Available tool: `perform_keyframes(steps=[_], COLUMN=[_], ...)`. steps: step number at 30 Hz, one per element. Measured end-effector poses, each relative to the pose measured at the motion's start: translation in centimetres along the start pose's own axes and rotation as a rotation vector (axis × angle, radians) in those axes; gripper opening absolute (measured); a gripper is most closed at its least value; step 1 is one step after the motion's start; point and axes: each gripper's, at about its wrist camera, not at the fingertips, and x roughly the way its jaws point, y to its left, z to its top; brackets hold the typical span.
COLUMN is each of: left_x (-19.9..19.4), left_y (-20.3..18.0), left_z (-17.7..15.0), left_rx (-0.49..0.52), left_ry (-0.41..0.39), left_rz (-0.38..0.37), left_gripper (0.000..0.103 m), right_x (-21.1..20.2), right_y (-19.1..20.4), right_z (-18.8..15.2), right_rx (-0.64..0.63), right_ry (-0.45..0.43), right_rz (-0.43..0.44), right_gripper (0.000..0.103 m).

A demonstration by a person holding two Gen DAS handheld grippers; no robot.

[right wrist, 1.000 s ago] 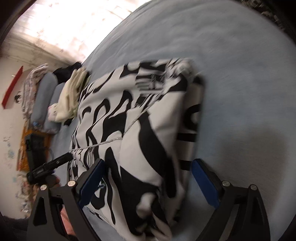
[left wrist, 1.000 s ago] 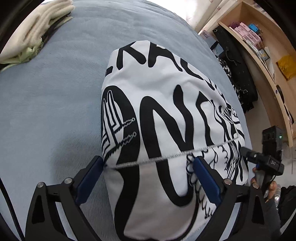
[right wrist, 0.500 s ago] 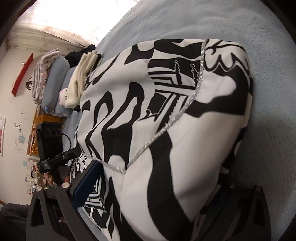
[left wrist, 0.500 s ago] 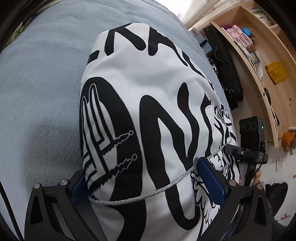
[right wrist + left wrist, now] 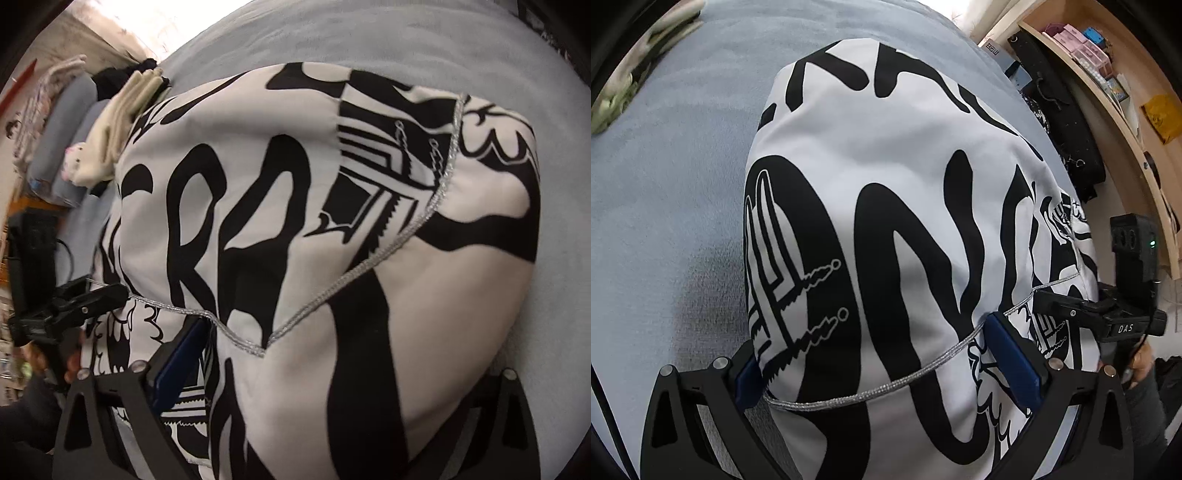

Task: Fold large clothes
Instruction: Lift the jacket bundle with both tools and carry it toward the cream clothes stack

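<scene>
Blue bed (image 5: 665, 155) carries my folded black-and-white top (image 5: 905, 206) at frame centre, my left gripper (image 5: 886, 373) spread astride it, right gripper (image 5: 332, 369) closing around it; next, probably squeeze and lift.

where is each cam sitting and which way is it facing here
Left wrist: on the left gripper, angled down over the black-and-white garment on the blue bed cover; its blue-padded fingers straddle the bundle; the right gripper shows at right.
Right wrist: on the right gripper, angled down at the garment; jaws closing around it; the left gripper shows at left.
Shared: garment, silver trim, bed cover.
</scene>
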Motion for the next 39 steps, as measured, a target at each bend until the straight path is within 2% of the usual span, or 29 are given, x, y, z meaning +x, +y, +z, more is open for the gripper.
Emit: perform_keyframes(steps=[2, 4, 5, 8, 10, 16, 22, 27, 31, 34, 39], left_x=[-0.6, -1.3, -1.5, -2.8, -3.4, -6.5, -9.4, -10.5, -8.9, -9.3, -9.7], left_y=[-1.1, -2.8, -3.6, -5.3, -6.3, -7.5, -7.0, -7.6, -7.2, -7.6, -6.3], left_z=[-0.3, -0.7, -0.7, -0.9, -1.0, -1.6, -2.5, -3.3, -2.1, -2.7, -2.5], left_rx=[0.036, 0.083, 0.101, 0.144, 0.168, 0.19, 0.179, 0.173, 0.153, 0.138, 0.135], left_ry=[-0.036, -0.074, -0.089, -0.121, -0.136, -0.162, -0.177, -0.211, -0.234, -0.251, -0.28], left_rz=[0.037, 0.069, 0.079, 0.094, 0.109, 0.136, 0.154, 0.179, 0.198, 0.219, 0.273], left_gripper=[0.09, 0.078, 0.07, 0.059, 0.056, 0.053, 0.052, 0.052, 0.053, 0.053, 0.053], right_x=[-0.5, -1.5, -1.9, -3.3, -4.1, -6.1, -7.1, -7.8, -7.9, -7.8, -6.6], right_y=[0.6, 1.4, 1.9, 3.1, 4.0, 7.6, 10.6, 14.9, 19.1, 22.5, 28.8], right_z=[-0.2, -0.4, -0.5, -0.8, -1.0, -2.2, -3.2, -3.9, -3.9, -3.4, -1.1], right_rx=[-0.009, -0.019, -0.022, -0.033, -0.04, -0.076, -0.069, -0.102, -0.129, -0.154, -0.202], right_ry=[-0.021, -0.051, -0.063, -0.104, -0.127, -0.159, -0.17, -0.194, -0.21, -0.22, -0.237], right_rz=[-0.008, 0.007, 0.005, -0.016, -0.029, -0.045, 0.004, 0.036, 0.085, 0.114, 0.162], right_gripper=[0.087, 0.067, 0.064, 0.049, 0.037, 0.034, 0.033, 0.033, 0.033, 0.033, 0.033])
